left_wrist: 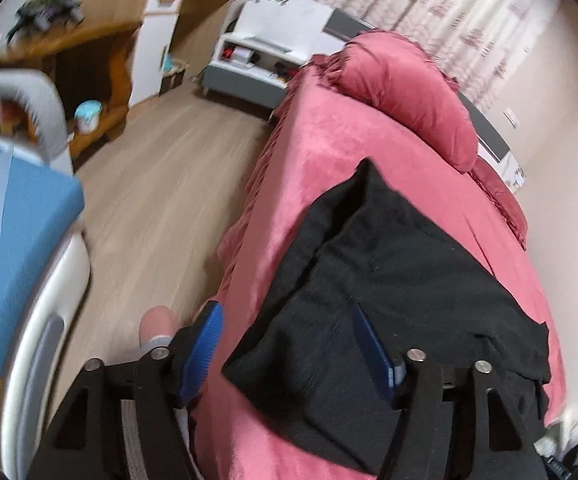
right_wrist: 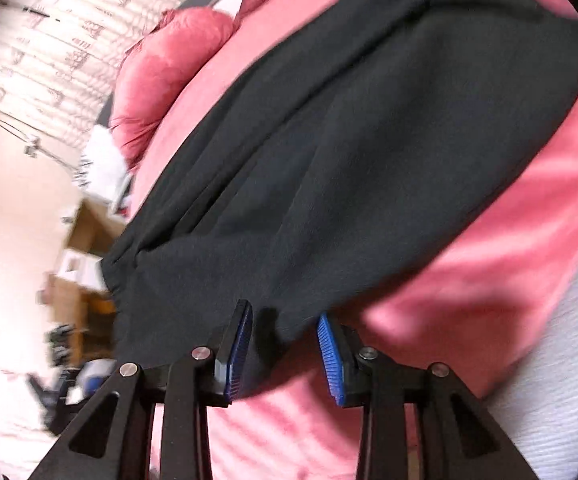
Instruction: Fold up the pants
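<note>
Pants (left_wrist: 389,280) folded on bed (left_wrist: 329,152), under open left tongs (left_wrist: 289,344).

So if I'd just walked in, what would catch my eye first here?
Probably the black pants, folded into a dark slab on the pink bedspread, with a matching pink pillow at the far end. Then the blue-padded fingers of the left gripper, spread wide over the near corner of the cloth. The right gripper stands open at the pants' edge.
</note>
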A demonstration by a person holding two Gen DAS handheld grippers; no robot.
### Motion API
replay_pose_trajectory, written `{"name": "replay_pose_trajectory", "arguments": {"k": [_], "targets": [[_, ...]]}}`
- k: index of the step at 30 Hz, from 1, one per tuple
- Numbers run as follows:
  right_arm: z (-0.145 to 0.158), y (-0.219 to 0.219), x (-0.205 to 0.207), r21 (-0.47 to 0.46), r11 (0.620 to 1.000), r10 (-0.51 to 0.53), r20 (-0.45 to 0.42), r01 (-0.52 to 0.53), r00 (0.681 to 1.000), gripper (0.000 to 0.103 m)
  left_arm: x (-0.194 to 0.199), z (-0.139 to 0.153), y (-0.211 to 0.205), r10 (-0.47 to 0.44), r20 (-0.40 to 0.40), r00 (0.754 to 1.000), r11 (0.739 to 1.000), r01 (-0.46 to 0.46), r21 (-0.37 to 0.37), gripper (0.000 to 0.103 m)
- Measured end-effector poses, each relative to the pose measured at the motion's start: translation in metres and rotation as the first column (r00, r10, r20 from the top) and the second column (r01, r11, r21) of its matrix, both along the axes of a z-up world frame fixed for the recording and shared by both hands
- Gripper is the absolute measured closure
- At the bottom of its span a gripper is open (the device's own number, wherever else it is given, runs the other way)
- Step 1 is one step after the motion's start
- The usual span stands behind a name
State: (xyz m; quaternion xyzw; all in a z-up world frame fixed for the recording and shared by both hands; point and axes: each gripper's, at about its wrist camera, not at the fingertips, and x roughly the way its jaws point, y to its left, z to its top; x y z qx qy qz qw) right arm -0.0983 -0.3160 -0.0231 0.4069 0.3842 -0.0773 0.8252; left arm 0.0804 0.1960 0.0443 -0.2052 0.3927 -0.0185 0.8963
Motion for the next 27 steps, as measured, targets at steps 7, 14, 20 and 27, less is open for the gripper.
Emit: {"name": "replay_pose_trajectory", "arguments": {"k": [7, 14, 20, 27], "targets": [[0.033, -0.018, 0.014, -0.219, 0.974, -0.048, 0.020, 0.051, 0.999, 0.069, 0.085, 0.026, -0.039, -0.074, 0.010, 0.997, 0.994, 0.073, 0.078, 0.019], [0.022, -0.022, 0.066, -0.284, 0.958, 0.048, -0.005, -0.047, 0.999, 0.069, 0.204, 0.012, -0.083, -0.119, -0.073, 0.990, 0.986, 0.126, 0.109, 0.019], [-0.007, -0.012, 0.090, -0.326, 0.937, 0.099, -0.097, -0.126, 0.990, 0.069, 0.263, -0.021, -0.107, -0.156, -0.224, 0.962, 0.973, 0.189, 0.133, 0.061], [-0.017, -0.016, 0.090, -0.297, 0.944, 0.112, -0.111, -0.140, 0.988, 0.069, 0.269, 0.013, -0.084, 0.019, 0.006, 1.000, 0.975, -0.019, 0.222, 0.091]]}}
